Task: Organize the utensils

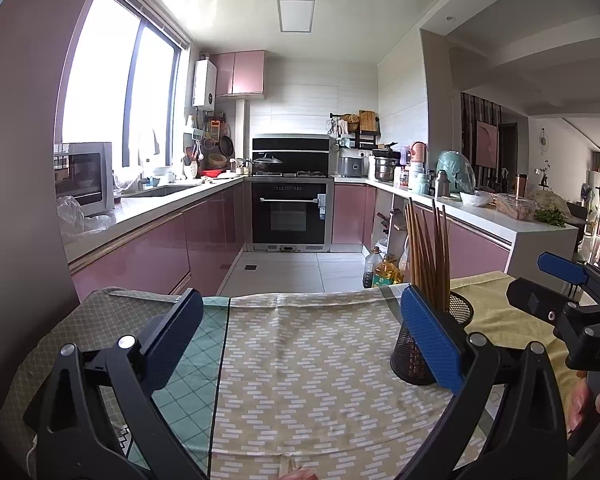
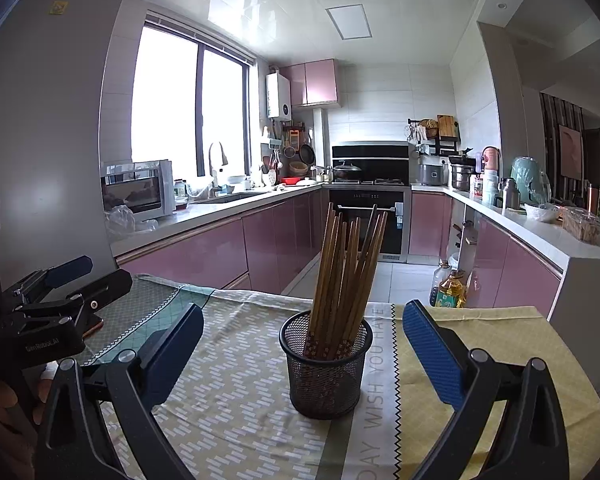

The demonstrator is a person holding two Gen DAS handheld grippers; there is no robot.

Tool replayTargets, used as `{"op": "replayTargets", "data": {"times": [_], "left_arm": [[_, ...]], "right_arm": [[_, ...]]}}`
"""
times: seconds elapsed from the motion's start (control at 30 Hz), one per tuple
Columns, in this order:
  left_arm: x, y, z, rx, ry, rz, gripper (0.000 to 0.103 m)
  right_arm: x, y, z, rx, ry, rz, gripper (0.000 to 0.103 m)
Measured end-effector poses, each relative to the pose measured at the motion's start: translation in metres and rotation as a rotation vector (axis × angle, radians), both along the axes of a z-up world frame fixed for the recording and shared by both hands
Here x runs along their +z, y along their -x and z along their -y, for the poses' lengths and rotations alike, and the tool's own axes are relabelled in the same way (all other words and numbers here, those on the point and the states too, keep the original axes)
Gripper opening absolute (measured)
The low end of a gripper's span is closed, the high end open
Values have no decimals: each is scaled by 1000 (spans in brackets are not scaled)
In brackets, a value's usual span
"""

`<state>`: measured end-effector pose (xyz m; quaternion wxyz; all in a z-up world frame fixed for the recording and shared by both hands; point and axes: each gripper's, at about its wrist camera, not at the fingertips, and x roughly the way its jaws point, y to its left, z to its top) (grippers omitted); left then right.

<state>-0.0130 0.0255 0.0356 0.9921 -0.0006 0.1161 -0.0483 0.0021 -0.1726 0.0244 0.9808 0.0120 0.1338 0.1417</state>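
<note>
1. right wrist view: the right gripper (image 2: 304, 354) stands wide, holding nothing, its blue pads at the lower left and lower right of the frame with the mesh holder (image 2: 325, 368) between them, untouched.
2. left wrist view: the left gripper (image 1: 300, 332) is equally wide and empty, over bare tablecloth (image 1: 300, 380); the holder sits at the lower right, partly behind its right pad.
3. the chopsticks (image 2: 346, 264) stand bundled in the holder, at centre frame in the right wrist view, leaning and fanning a little at their upper ends; they appear all gathered, and no loose utensil shows on the cloth.
4. judged from this, the sorting looks about done. if the holder needs shifting, close on its rim or wall low down and squarely, slowly, since a tall leaning bundle could tip a light mesh cup.
5. outward, at the upper half of both frames, kitchen counters (image 2: 220, 208) hold pots, jars and a microwave (image 2: 138, 190); oil bottles (image 2: 450, 286) stand on the floor at the right.
</note>
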Motion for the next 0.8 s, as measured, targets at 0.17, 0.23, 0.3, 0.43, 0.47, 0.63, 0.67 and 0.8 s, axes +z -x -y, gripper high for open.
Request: {"op": "replayTargets", "data": {"times": [0.17,0.23,0.3,0.43,0.47,0.63,0.67,0.8], "left_arm": [[-1,1,0,0,2,0,97],[-1,1,-1,0,2,1,97],[-1,1,0,-1,0,-2,97],[-2,1,0,-1,2,-2,97],[-2,2,0,-1,2,-1,97],[-2,1,0,-2,1,-2,97],[-2,1,0,-2,1,-2,97],[-2,1,0,-1,2,-3,97]], "right_arm": [[-1,1,0,-1,-2,1,97],[-1,1,-1,0,-2,0,97],[0,2,-1,0,-3,2,97],[0,2,-1,0,-2,2,97],[0,3,-1,0,-3,2,97],[0,3,-1,-1,-4,3,97],[0,3,-1,0,-4,3,97],[0,3,-1,0,-2,1,97]]}}
